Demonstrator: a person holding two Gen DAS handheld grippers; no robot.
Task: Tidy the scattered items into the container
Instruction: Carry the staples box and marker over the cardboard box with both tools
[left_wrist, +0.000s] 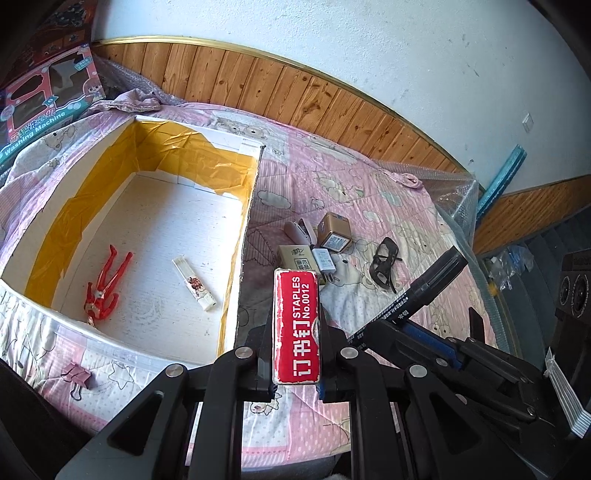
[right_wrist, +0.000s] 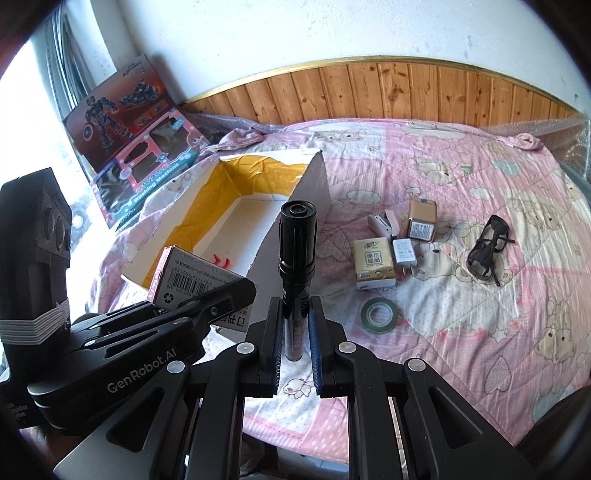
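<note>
Your left gripper (left_wrist: 295, 354) has its jaws clamped on the red staples box (left_wrist: 296, 325), which stands on end between them at the lower centre of the left view; its lower end is cut off by the jaw frame. In the right view only its barcode side (right_wrist: 184, 275) shows, partly hidden behind the left gripper's body. Your right gripper (right_wrist: 295, 347) pinches the black marker (right_wrist: 296, 251), cap end toward the top of the frame, the barrel's lower end sunk between the jaws; its print is too blurred to read.

The white container (left_wrist: 236, 266) with yellow-taped walls fills the left of the left view, just left of the box. Inside lie a red figure (left_wrist: 105, 286) and a white strip-like item (left_wrist: 194, 284) that is hard to identify.

On the pink bed cover (right_wrist: 480, 314), right of centre, sit a tissue pack (right_wrist: 373, 264), a white charger (right_wrist: 404, 253), a gold box (right_wrist: 421, 221), a white stapler (right_wrist: 384, 224), dark glasses (right_wrist: 487, 247) and a green tape roll (right_wrist: 379, 313). A pink binder clip (left_wrist: 78, 378) lies at lower left of the left view.
</note>
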